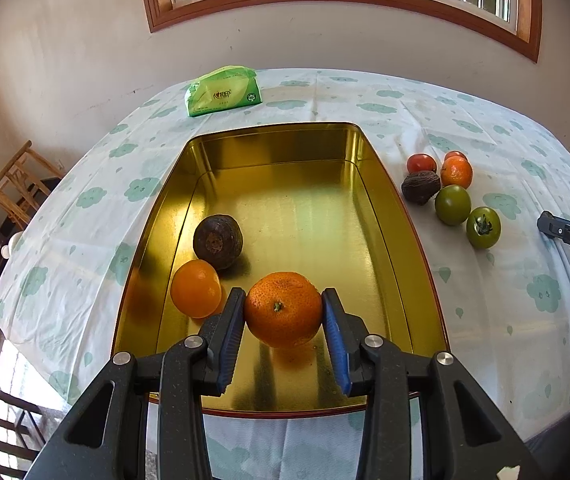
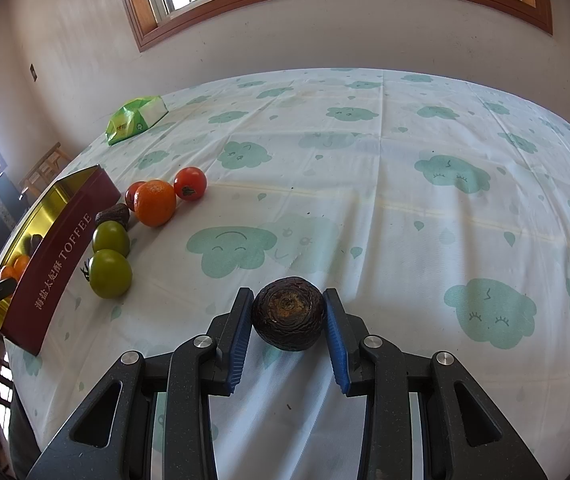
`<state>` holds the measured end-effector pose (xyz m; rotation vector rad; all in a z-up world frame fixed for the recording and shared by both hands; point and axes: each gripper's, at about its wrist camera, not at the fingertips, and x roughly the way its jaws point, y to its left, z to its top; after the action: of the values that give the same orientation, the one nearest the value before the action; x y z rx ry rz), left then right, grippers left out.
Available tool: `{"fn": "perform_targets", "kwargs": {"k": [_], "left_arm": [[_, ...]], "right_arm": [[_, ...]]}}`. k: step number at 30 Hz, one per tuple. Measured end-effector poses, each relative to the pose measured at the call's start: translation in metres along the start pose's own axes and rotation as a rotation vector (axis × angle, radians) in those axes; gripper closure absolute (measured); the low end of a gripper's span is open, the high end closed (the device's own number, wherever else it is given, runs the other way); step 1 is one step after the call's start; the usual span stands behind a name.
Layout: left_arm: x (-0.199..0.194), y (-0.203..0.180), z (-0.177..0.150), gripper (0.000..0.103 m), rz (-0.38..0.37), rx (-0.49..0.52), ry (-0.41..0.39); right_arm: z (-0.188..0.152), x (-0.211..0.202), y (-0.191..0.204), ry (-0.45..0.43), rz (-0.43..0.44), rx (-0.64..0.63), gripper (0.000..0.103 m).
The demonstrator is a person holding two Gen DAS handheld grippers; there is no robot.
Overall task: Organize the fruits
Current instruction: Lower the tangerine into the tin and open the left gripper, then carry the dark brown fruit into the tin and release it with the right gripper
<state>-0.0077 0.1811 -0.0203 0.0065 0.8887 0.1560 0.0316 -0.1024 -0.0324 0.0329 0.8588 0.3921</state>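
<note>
Gripping a mandarin (image 1: 283, 309) in the left gripper (image 1: 283, 312), blue pads (image 1: 232, 336) pressing on both flanks, low over the near end of the gold tin (image 1: 377, 184) on the worktop (image 2: 365, 160). Gripping a dark brown fruit (image 2: 288, 318) in the right gripper (image 2: 288, 320), closed on it and hanging above the cloud-print cloth, well apart from the tin.

Risking a roll on release: round fruit on a slick metal floor, likely sliding into the smaller orange (image 1: 195, 294) and the dark fruit (image 1: 217, 241) already lying just beside it in the tin. Opening too high probably meaning a bounce and a dented peel; squeezing harder probably meaning a split skin.

Risking a slip on the right too, the rough brown fruit being pinched only at its widest part, with nothing under it but cloth. Carrying it across possibly clipping the tin's red wall (image 2: 61, 256) or brushing the loose pile beside it: two green tomatoes (image 2: 110, 274), an orange (image 2: 155, 202), red tomatoes (image 2: 190, 183) and another brown fruit (image 2: 113, 213), all free to roll off toward the edge. Crowding both grippers over the tin at once possibly ending in a knock.
</note>
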Motion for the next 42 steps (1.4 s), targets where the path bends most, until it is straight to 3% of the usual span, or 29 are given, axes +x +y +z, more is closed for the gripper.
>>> {"fn": "perform_targets", "kwargs": {"k": [9,14,20,35,42], "left_arm": [[0.0,0.0,-0.001,0.066,0.01,0.004,-0.011],[-0.007,-0.002,-0.001,0.047,0.039,0.02,-0.055],[-0.017,-0.006,0.0,0.039,0.057,0.034,-0.098],[-0.028,-0.006,-0.01,0.032,0.051,0.029,-0.113],[-0.037,0.001,-0.014,0.026,0.058,0.015,-0.138]], "right_arm": [[0.0,0.0,0.001,0.0,0.0,0.0,0.067],[0.0,0.0,0.001,0.0,-0.001,-0.001,0.067],[0.0,0.0,0.002,0.0,-0.002,-0.001,0.067],[-0.003,-0.003,0.007,0.0,-0.04,-0.029,0.067],[-0.01,-0.017,0.019,-0.015,0.004,-0.004,0.067]]}}
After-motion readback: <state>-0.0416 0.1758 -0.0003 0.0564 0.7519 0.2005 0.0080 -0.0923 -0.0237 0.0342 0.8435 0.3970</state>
